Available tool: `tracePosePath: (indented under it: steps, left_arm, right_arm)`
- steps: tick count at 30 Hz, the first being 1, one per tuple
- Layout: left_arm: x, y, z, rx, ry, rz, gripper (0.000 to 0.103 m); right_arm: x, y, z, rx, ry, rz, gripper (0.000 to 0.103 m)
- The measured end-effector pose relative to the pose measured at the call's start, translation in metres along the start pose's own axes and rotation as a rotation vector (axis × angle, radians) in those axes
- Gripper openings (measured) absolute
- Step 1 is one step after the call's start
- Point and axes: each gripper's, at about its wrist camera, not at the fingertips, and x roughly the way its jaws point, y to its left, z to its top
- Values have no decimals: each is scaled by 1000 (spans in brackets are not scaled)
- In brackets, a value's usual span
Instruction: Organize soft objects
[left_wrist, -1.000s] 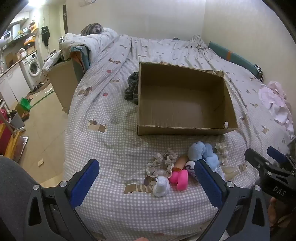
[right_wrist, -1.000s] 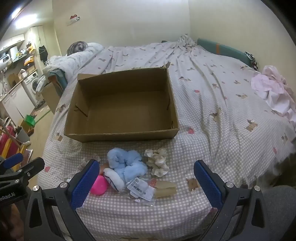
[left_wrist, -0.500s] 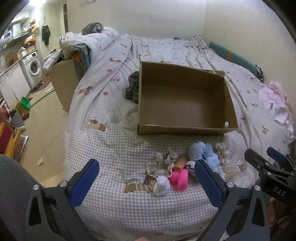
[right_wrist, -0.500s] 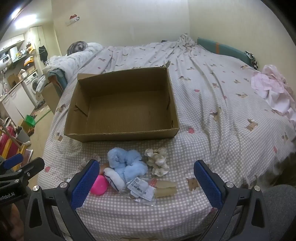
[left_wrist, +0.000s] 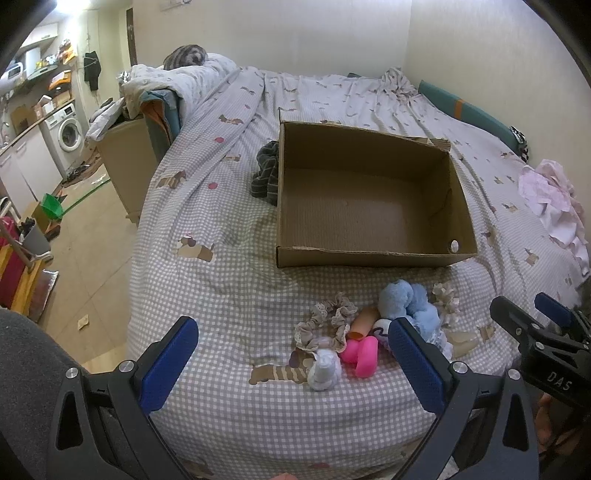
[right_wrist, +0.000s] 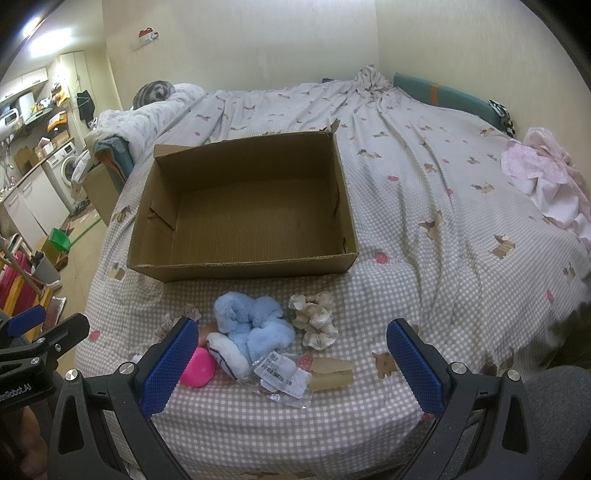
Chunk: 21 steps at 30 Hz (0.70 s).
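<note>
Right wrist: both claws (right_wrist: 288, 354) gape before blue scrunchie (right_wrist: 255, 325).

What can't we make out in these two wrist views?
- Pink rubbery toy: right view, half hidden behind the right gripper finger.
- Clear packet label: right view, print too small.
- Dark striped cloth: left view, partly behind the brown cardboard box; absent from right view.

Dim, warm indoor light; fisheye-warped, dark-vignetted edges.
</note>
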Motion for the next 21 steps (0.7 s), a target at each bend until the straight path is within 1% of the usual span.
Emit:
tracePosePath:
  steps: [21]
  left_arm:
    - [2, 0, -1, 0, 7, 3, 103]
  right_arm:
    - [1, 2, -3, 0, 3, -1, 103]
